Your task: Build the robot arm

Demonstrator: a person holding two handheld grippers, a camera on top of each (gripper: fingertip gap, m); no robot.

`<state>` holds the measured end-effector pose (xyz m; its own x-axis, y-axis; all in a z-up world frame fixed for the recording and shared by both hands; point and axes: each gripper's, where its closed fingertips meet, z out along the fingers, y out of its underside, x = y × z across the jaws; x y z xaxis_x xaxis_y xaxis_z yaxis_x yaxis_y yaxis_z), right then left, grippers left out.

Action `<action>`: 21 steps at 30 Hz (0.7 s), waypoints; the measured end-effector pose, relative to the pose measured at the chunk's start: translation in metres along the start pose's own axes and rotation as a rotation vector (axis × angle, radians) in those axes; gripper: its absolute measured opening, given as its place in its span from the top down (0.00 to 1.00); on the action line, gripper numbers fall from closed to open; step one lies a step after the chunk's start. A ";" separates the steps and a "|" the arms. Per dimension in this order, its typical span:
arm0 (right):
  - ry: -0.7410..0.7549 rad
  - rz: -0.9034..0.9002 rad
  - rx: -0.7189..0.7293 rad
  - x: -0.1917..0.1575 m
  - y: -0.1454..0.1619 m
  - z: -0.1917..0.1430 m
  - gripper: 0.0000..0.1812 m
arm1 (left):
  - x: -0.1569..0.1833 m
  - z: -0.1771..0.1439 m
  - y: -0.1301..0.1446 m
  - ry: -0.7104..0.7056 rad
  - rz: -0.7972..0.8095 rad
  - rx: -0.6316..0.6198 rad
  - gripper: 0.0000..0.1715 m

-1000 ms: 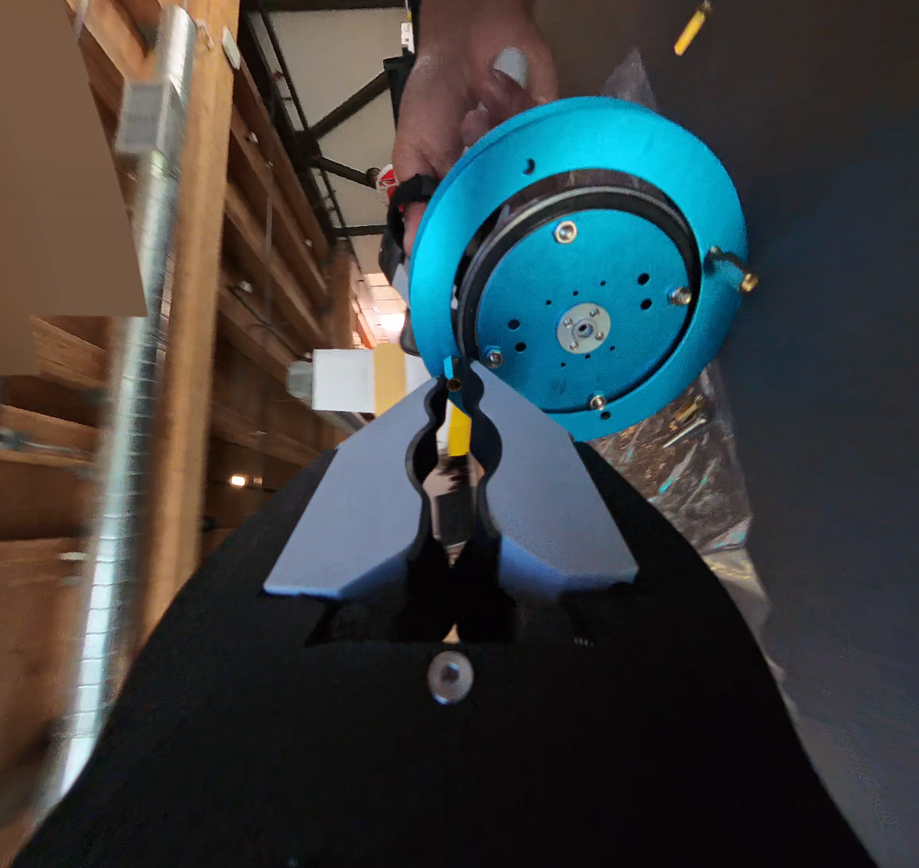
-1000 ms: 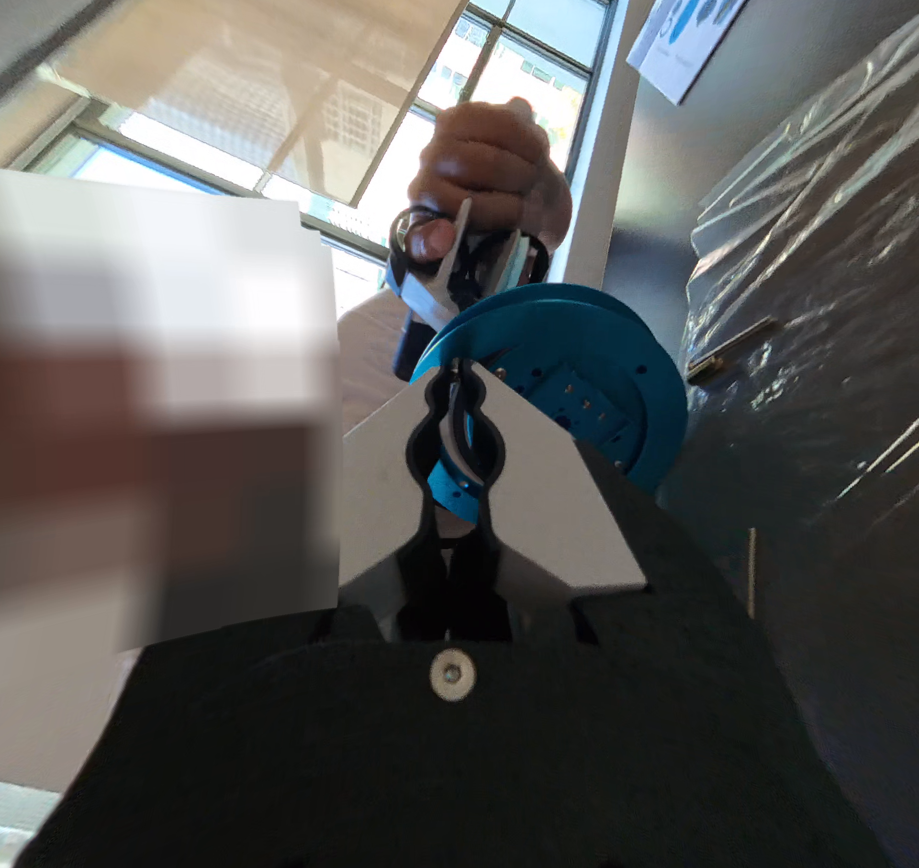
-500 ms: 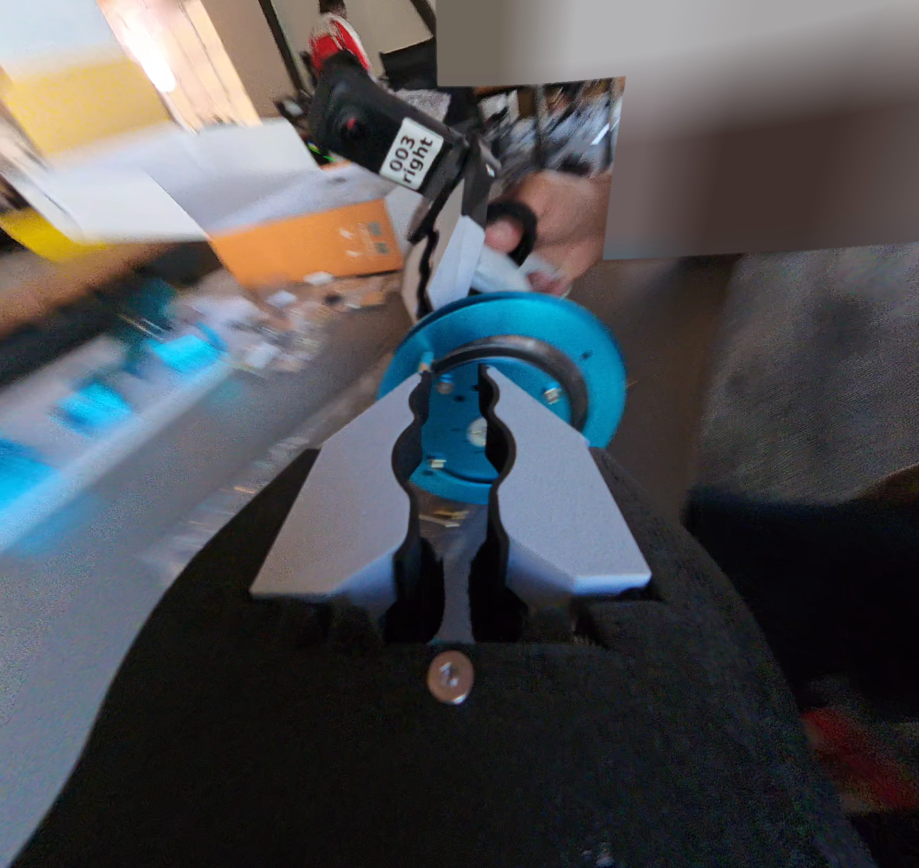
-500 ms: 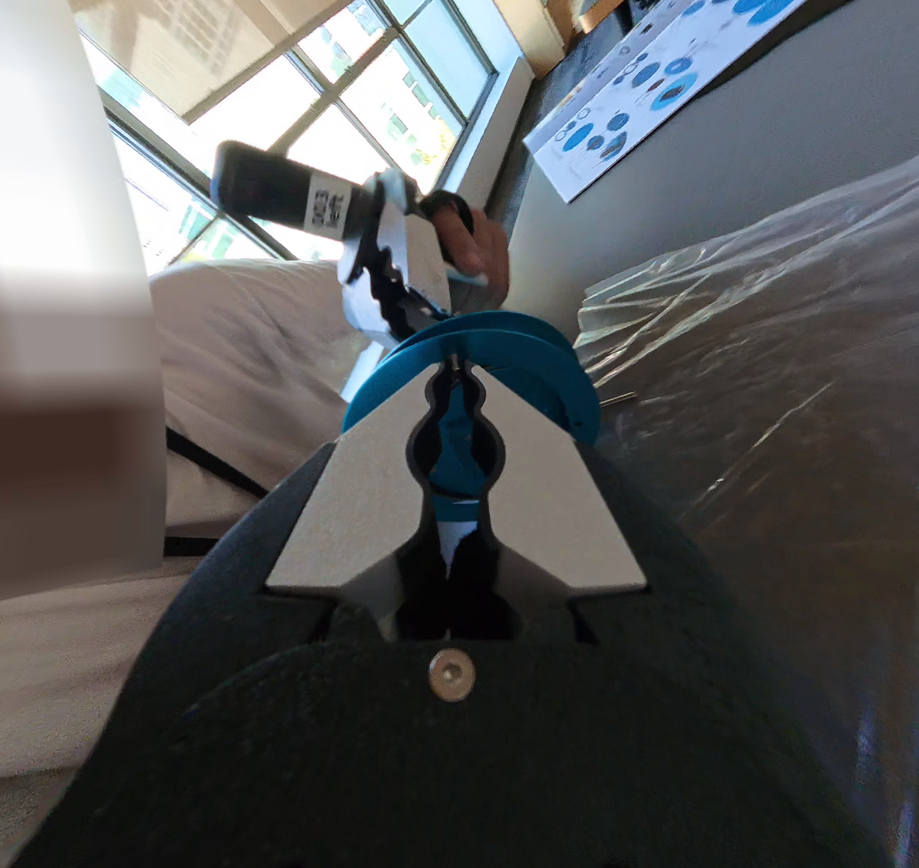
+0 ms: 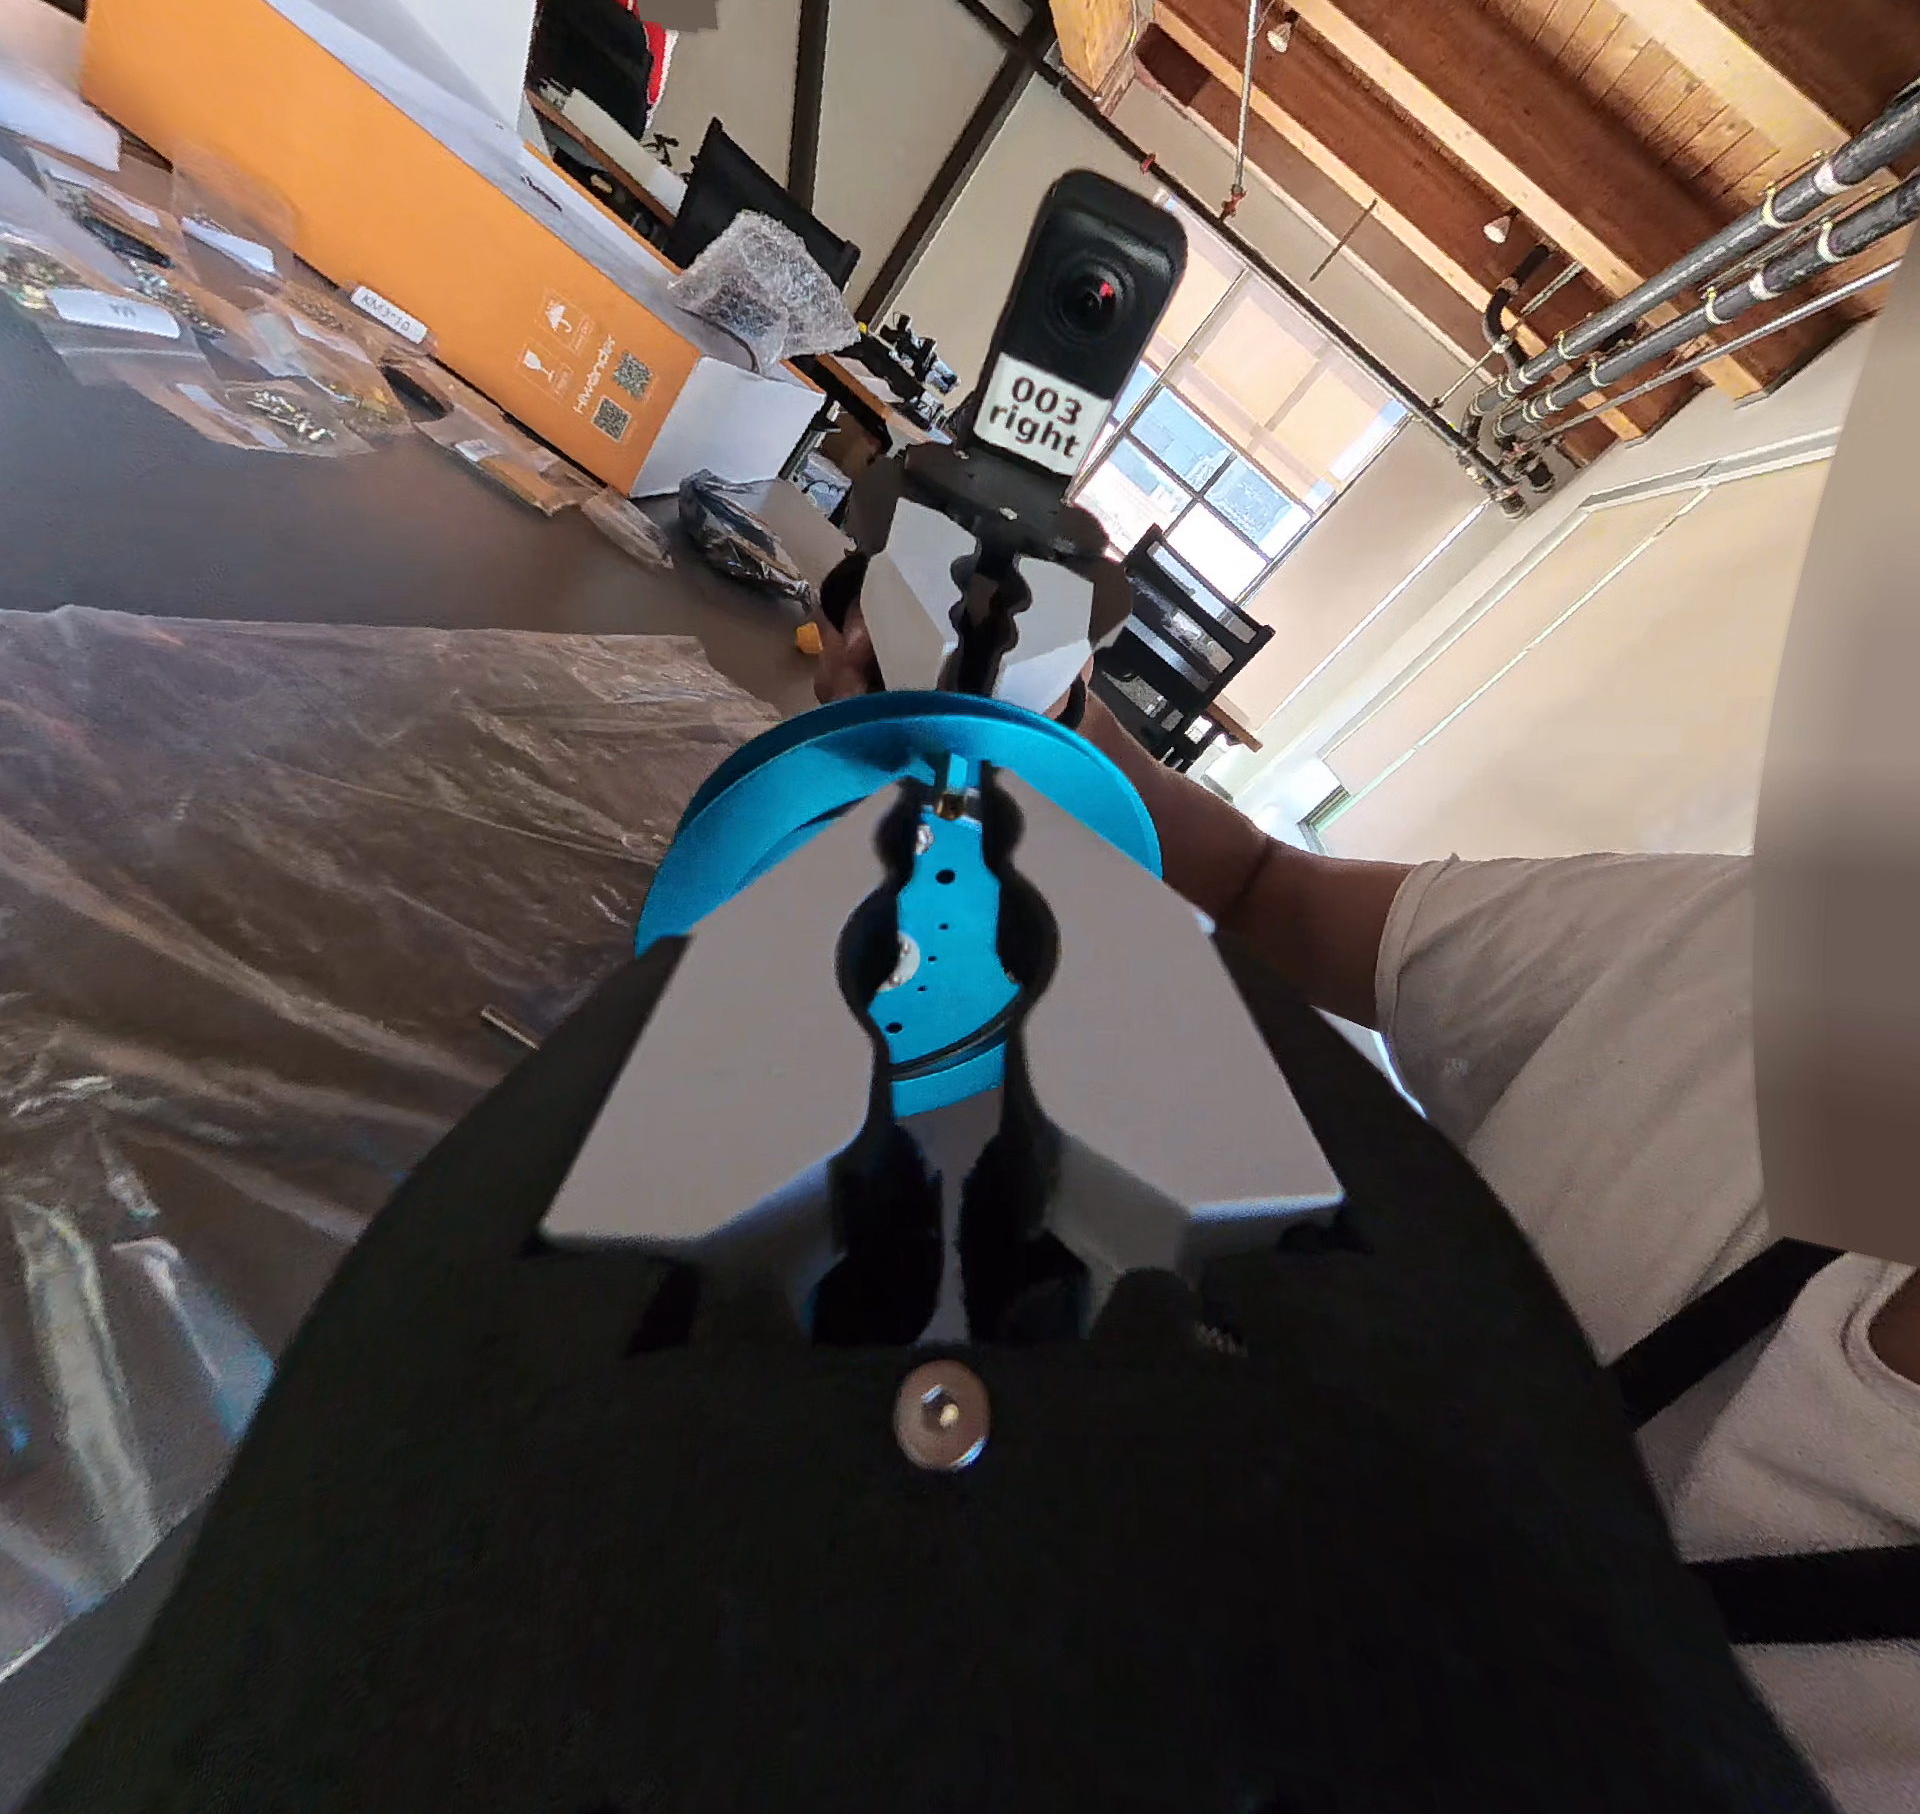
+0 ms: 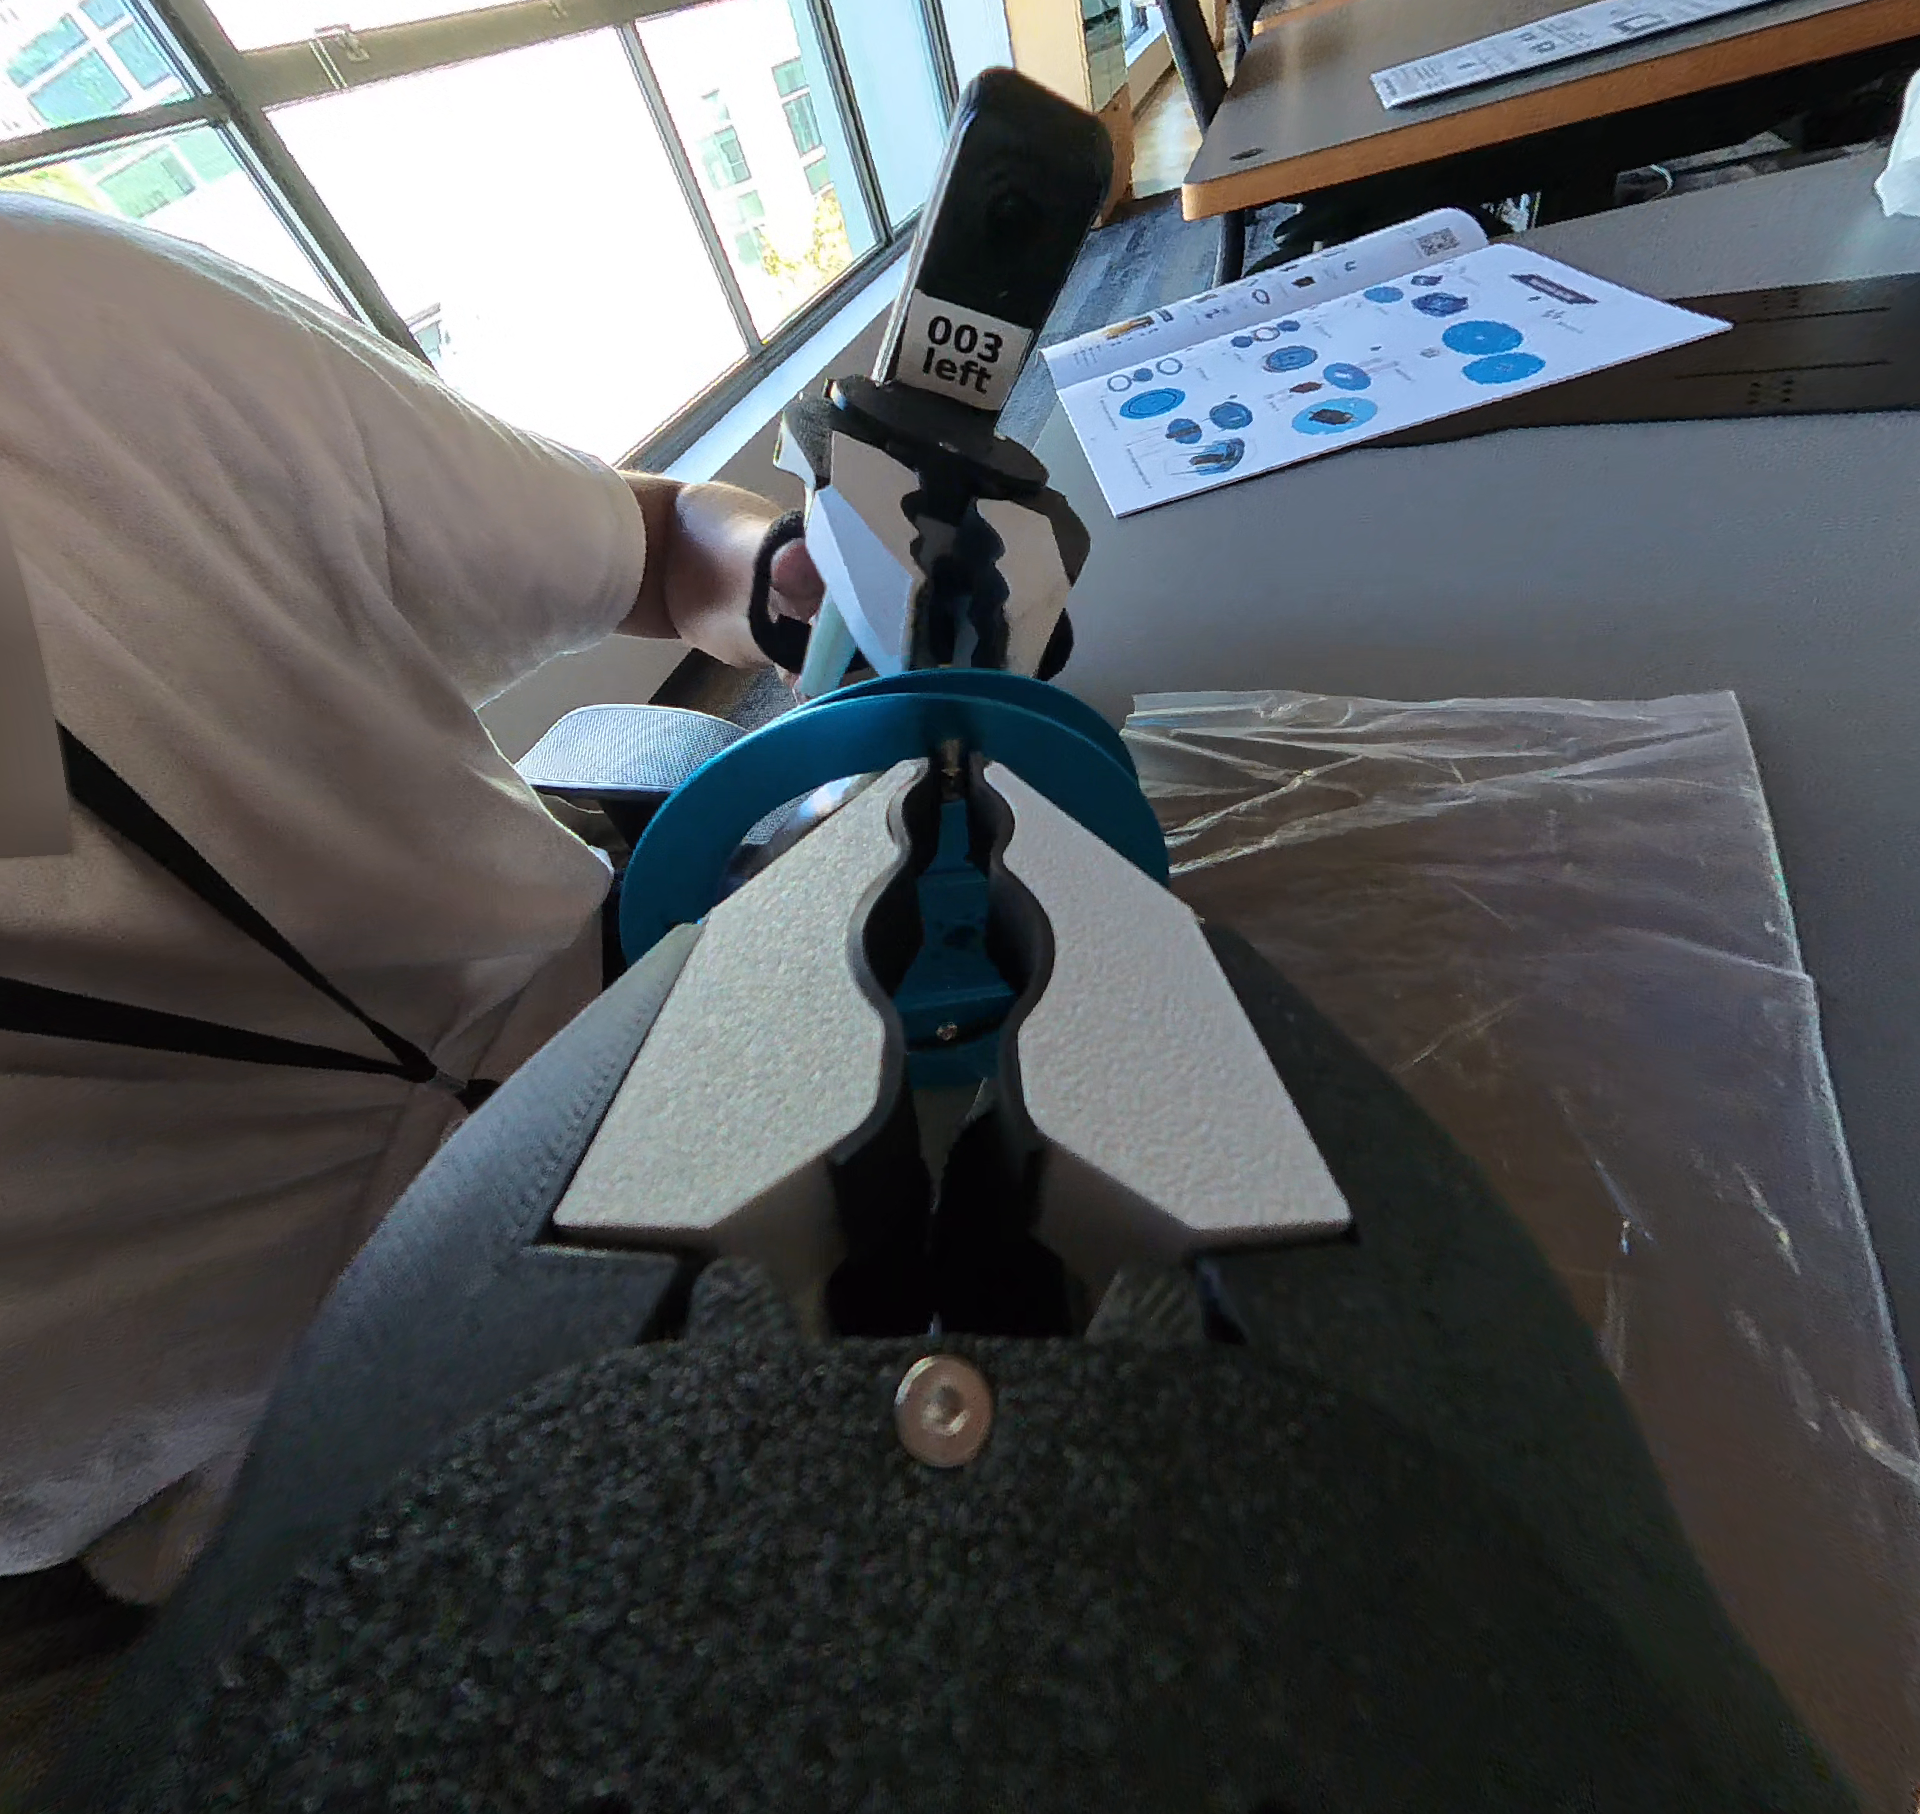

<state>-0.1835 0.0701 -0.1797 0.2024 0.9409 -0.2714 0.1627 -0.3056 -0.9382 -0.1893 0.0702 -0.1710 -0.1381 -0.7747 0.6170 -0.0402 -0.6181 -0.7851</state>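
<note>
I am clamping both the left gripper (image 5: pixel 951 808) and right gripper (image 6: pixel 951 777) on opposite rims of the blue disc assembly (image 5: pixel 935 985), flat between them above the bench (image 6: pixel 1455 559).

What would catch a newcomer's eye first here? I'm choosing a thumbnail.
The bright blue wheel in the middle, pinched from opposite sides by the left gripper and right gripper, held in the air. Below it a clear plastic sheet lies on the grey table, with a printed sheet of blue diagrams behind.

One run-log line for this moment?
left gripper: shut on blue disc assembly | right gripper: shut on it, opposite edge | above plastic sheet
</note>
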 end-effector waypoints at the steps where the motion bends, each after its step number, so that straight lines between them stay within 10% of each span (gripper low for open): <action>1: 0.001 -0.002 -0.003 0.000 0.000 0.000 0.98 | 0.001 0.000 -0.001 0.004 0.012 -0.001 0.97; 7: -0.048 0.106 -0.016 -0.006 -0.001 0.000 0.99 | 0.009 0.001 0.005 -0.060 0.339 -0.049 0.97; 21: -0.260 0.541 -0.019 -0.015 -0.002 -0.003 0.99 | 0.017 0.006 0.011 -0.536 2.277 -0.300 1.00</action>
<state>-0.1844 0.0564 -0.1731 0.0185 0.6553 -0.7551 0.1207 -0.7512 -0.6490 -0.1858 0.0497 -0.1688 0.0157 0.0823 -0.9965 -0.3477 0.9349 0.0717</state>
